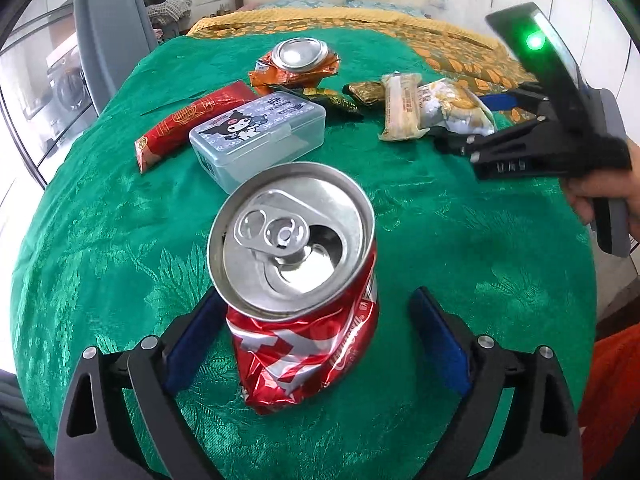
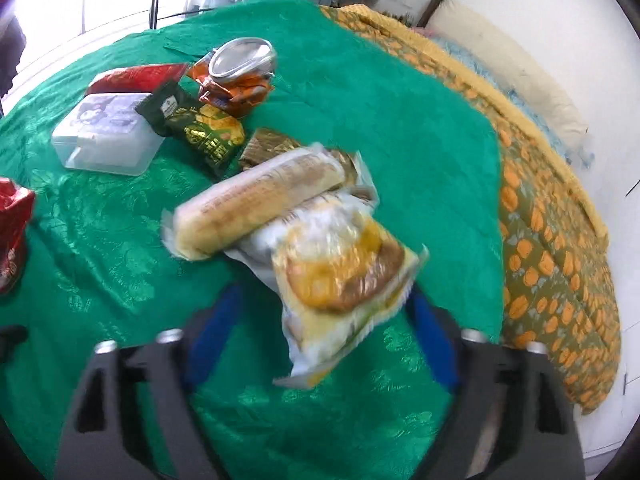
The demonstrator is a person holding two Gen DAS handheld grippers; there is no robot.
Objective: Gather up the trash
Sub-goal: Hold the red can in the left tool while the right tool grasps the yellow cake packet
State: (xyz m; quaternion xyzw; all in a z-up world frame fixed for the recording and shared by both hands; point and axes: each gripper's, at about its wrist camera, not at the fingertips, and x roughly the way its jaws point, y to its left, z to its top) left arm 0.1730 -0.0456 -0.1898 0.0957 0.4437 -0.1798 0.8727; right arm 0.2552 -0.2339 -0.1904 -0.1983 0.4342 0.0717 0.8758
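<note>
Up close in the left wrist view we've got the crushed red can (image 1: 296, 280) standing on the green tablecloth (image 1: 80, 240), sitting between the left gripper's (image 1: 316, 344) blue pads (image 1: 440, 344). The jaws are spread wide and not pressing on it, so it's let go.

The right wrist view shows what the left can't: the right gripper (image 2: 320, 332) has a yellow snack bag (image 2: 340, 276) between its pads. The picture is blurry, so we can't tell whether they actually squeeze it. Touching that bag is a long pale wrapper (image 2: 260, 200).

Only the left view shows the hand (image 1: 604, 196) holding the right gripper.

Farther back there's a clear plastic box (image 1: 256, 136) with a cartoon lid, a red packet (image 1: 180, 128) beside it, a dark green packet (image 2: 200, 128), then a squashed orange can (image 1: 296, 60). Behind the cloth we see a yellow patterned blanket (image 2: 560, 260).
</note>
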